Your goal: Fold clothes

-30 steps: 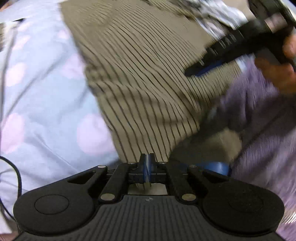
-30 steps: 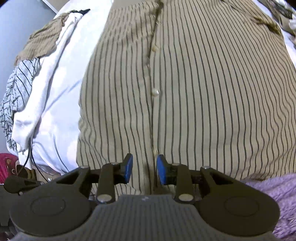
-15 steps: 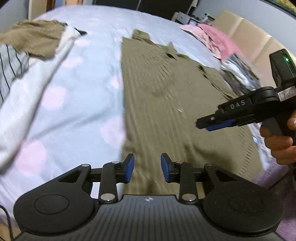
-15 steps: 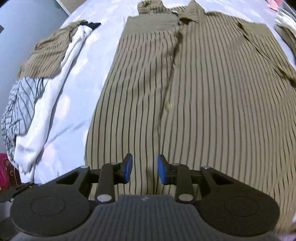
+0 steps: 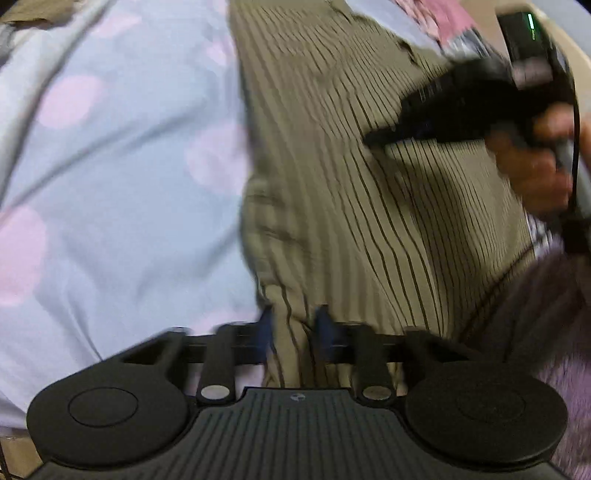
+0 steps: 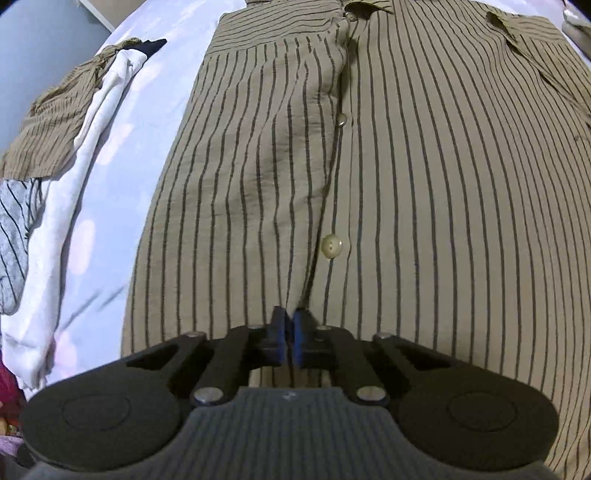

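Note:
A tan shirt with dark stripes (image 6: 406,166) lies button side up on the bed; it also shows in the left wrist view (image 5: 351,184). My right gripper (image 6: 289,332) is shut on the shirt's bottom hem near the button placket. My left gripper (image 5: 293,325) is open, its blue pads on either side of a raised fold at the shirt's lower left corner. The right gripper (image 5: 436,122) shows blurred in the left wrist view, low over the shirt.
The bed sheet (image 5: 110,184) is pale blue with pink dots. A pile of clothes (image 6: 55,147), striped, white and grey, lies at the left. A purple fuzzy cloth (image 5: 546,314) lies at the right edge. Pink fabric (image 5: 424,14) sits far back.
Both grippers dropped to the shirt's bottom hem. The right gripper went from open to shut on the hem. The left gripper stayed open and moved onto the hem's corner.

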The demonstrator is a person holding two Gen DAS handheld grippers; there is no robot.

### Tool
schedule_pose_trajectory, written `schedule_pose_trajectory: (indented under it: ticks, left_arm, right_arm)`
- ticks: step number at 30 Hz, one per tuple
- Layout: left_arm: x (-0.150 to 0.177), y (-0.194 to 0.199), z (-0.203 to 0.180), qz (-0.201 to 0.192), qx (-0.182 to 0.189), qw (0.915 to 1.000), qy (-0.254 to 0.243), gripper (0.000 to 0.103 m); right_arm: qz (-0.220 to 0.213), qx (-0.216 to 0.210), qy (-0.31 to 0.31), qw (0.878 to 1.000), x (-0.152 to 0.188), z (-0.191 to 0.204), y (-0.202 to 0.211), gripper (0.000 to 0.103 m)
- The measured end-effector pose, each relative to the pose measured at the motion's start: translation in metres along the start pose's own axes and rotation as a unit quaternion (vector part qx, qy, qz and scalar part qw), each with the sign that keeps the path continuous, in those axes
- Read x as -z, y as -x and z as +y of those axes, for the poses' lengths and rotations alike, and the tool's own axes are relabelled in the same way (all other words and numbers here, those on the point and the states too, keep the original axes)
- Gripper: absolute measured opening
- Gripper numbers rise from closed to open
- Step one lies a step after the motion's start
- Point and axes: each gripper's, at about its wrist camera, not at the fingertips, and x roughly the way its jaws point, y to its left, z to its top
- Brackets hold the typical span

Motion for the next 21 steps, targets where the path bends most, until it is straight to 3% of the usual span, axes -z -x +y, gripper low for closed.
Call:
schedule_pose_trajectory:
  ticks: [3,9,11,13,15,21]
  left_arm:
    - [0.008,0.003,0.002,0.023,0.007,0.9997,0.009,0.001]
    - [0.019,-0.001,0.021,0.048,0.026,0.9969,0.056,0.001]
    - [0.022,0.002,0.018,0.042,0.025,0.9975,0.052,0.011]
    - [0.027,0.004,0.016,0.040,0.032,0.9976,0.046,0.032]
    - [0.031,0.003,0.009,0.044,0.034,0.9980,0.032,0.045]
    - [0.045,-0.003,-0.010,0.042,-0.002,0.9987,-0.030,0.047]
  right_arm:
    - [-0.015,-0.017,-0.013,1.000,0.002,0.000,0.011,0.003]
    - [-0.013,-0.001,-0.023,1.000,0.004,-0.008,0.007,0.003]
    - [-0.007,-0.005,-0.027,1.000,0.006,-0.010,0.006,0.009]
    - [-0.005,-0.012,-0.031,0.999,0.008,-0.011,0.007,0.010]
    - [0.000,-0.019,-0.030,0.999,0.013,-0.011,0.008,0.016]
    - [0.016,-0.011,0.001,1.000,0.042,-0.002,0.014,0.020]
